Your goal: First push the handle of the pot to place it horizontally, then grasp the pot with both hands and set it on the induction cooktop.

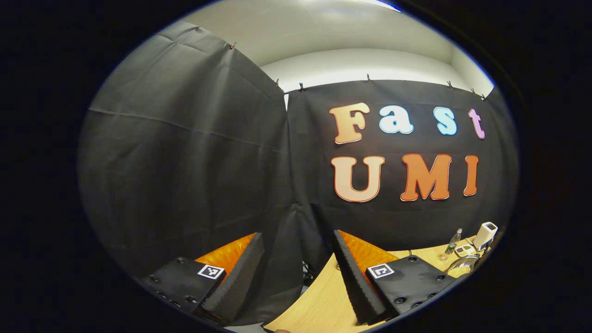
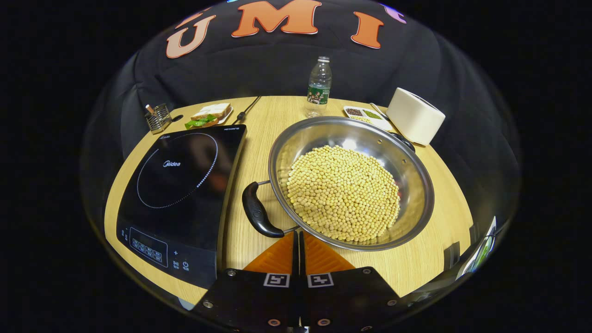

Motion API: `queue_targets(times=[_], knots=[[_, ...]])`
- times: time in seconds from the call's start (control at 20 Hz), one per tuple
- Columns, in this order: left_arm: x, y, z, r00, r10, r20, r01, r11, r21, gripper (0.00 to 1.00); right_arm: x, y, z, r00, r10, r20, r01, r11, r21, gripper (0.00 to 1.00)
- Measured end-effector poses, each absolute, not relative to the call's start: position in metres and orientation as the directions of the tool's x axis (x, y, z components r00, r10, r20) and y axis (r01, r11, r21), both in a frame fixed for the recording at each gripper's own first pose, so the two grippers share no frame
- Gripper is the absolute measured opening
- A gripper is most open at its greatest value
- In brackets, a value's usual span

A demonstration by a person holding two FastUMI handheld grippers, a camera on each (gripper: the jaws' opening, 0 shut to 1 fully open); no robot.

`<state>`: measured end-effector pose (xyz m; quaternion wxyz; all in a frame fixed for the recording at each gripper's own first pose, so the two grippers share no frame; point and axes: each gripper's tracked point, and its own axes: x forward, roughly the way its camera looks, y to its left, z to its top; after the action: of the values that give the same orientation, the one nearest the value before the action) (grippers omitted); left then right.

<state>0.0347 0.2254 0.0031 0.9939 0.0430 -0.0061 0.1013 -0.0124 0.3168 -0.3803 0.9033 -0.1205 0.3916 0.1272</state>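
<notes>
Right gripper view: wooden table; black induction cooktop at left, marked "Midea"; steel pot of yellow beans just beside it at right, near black handle pointing toward cooktop. Right gripper close to pot rim, fingers pressed together, empty. Farther back: bottle, label unreadable. Left gripper raised, fingers spread.

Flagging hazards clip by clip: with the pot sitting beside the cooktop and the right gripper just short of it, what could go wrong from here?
1. The pot is heaped with soybeans; a jerky push on its handle or a tilted lift could spill them.
2. The right gripper is closed, near the rim; it could nudge the pot, not the handle.
3. The left gripper faces the wall, away from the pot.
</notes>
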Motion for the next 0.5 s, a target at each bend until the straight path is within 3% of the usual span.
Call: queue_targets(times=[0.5], knots=[[0.045, 0.241, -0.001, 0.977, 0.211, 0.013, -0.211, 0.974, 0.079, 0.97, -0.001, 0.342, -0.381, 0.658, 0.156, -0.736, -0.335, 0.937, -0.101, 0.0]])
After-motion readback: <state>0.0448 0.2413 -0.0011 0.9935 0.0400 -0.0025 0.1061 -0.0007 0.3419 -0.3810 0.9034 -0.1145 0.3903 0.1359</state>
